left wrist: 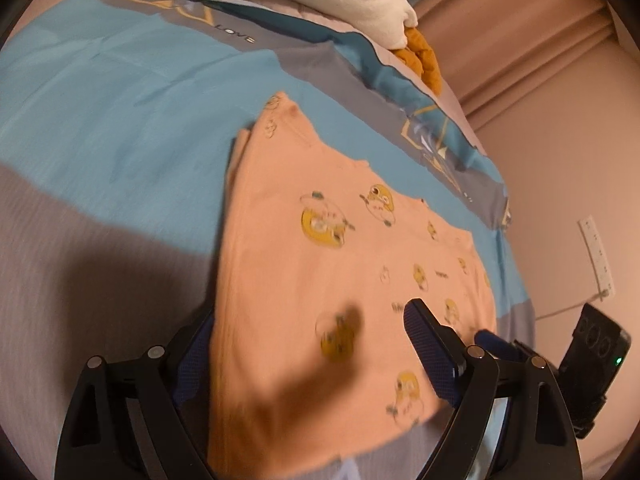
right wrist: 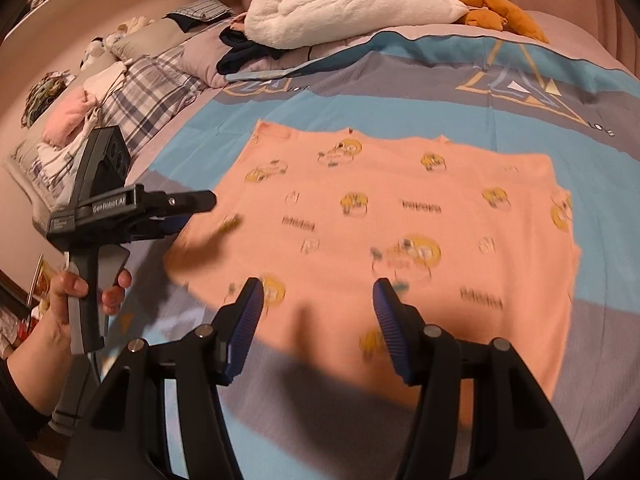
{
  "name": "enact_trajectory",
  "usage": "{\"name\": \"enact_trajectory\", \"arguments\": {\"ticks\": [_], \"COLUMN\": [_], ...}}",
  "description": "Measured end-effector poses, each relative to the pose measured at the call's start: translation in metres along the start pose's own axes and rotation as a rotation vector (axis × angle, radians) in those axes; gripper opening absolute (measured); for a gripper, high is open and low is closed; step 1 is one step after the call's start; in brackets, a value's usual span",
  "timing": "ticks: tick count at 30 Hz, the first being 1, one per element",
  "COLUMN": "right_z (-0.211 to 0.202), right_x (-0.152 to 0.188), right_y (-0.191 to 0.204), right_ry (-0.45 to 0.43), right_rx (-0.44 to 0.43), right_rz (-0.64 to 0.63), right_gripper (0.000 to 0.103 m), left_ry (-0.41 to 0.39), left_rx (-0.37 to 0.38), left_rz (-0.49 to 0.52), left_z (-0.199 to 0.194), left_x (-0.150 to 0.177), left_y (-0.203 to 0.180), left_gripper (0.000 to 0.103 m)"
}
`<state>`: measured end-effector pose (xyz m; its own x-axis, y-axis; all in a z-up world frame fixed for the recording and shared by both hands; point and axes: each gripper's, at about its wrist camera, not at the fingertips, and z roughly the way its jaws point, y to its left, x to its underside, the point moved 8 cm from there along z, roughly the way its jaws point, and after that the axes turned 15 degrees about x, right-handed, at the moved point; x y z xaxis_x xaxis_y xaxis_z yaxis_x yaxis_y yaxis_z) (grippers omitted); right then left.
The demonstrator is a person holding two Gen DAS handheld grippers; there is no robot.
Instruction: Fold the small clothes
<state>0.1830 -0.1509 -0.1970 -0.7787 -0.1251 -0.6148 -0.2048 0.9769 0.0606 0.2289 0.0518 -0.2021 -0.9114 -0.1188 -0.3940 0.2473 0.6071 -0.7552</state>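
A peach garment [left wrist: 320, 264] printed with yellow cartoon figures lies spread flat on the blue and grey bedsheet [left wrist: 100, 120]. My left gripper [left wrist: 310, 312] stands wide open over the garment's near left side. Its left finger is partly hidden behind the cloth edge and its right finger hovers over the cloth. In the right wrist view the same garment [right wrist: 380, 208] fills the middle, and the left gripper [right wrist: 196, 212] sits at its left edge. My right gripper [right wrist: 317, 286] is open just above the garment's near edge, with nothing pinched between its pads.
A white plush toy [right wrist: 352, 0] with orange feet lies at the back of the bed. Plaid bedding and pillows [right wrist: 152, 92] are piled on the left. A hand [right wrist: 68, 292] holds the left gripper's handle. A power strip [left wrist: 596, 256] hangs on the pink wall to the right.
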Motion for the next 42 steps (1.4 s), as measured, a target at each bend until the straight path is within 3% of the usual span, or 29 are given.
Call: {"name": "enact_trajectory", "arguments": {"ticks": [8, 11, 13, 16, 20, 25, 28, 32, 36, 39, 42], "right_z": [0.050, 0.073, 0.088, 0.111, 0.130, 0.109, 0.080, 0.063, 0.053, 0.041, 0.031], "right_x": [-0.048, -0.065, -0.077, -0.089, -0.090, -0.089, -0.073, -0.034, 0.001, 0.015, 0.011], "right_y": [-0.004, -0.002, -0.001, -0.006, -0.009, -0.003, 0.011, 0.028, 0.034, 0.042, 0.027], "right_ry": [0.033, 0.055, 0.060, 0.084, 0.137, 0.135, 0.104, 0.136, 0.149, 0.218, 0.196], "right_rx": [0.030, 0.058, 0.096, 0.156, 0.157, 0.140, 0.100, 0.101, 0.130, 0.031, -0.028], "right_rz": [0.032, 0.025, 0.018, 0.032, 0.048, 0.026, -0.013, -0.067, -0.109, -0.101, -0.012], "right_gripper": [0.038, 0.022, 0.016, 0.009, 0.007, 0.009, 0.009, 0.009, 0.012, 0.012, 0.013], "left_ry": [0.029, 0.036, 0.040, 0.040, 0.049, 0.050, 0.051, 0.055, 0.057, 0.052, 0.044], "left_rx": [0.020, -0.030, -0.085, -0.104, -0.114, -0.115, -0.113, -0.129, -0.138, -0.149, -0.160], "left_rz": [0.026, 0.047, 0.056, 0.056, 0.060, 0.055, 0.049, 0.046, 0.034, 0.045, 0.059], "left_z": [0.020, 0.023, 0.023, 0.021, 0.020, 0.020, 0.022, 0.022, 0.021, 0.016, 0.010], "left_x": [-0.021, -0.025, -0.027, -0.028, -0.028, -0.028, -0.030, -0.030, -0.031, -0.034, -0.039], "left_y": [0.002, 0.005, 0.010, 0.015, 0.018, 0.018, 0.018, 0.017, 0.015, 0.007, -0.006], "left_gripper": [0.088, 0.071, 0.050, 0.040, 0.037, 0.037, 0.036, 0.036, 0.028, 0.018, 0.011]}}
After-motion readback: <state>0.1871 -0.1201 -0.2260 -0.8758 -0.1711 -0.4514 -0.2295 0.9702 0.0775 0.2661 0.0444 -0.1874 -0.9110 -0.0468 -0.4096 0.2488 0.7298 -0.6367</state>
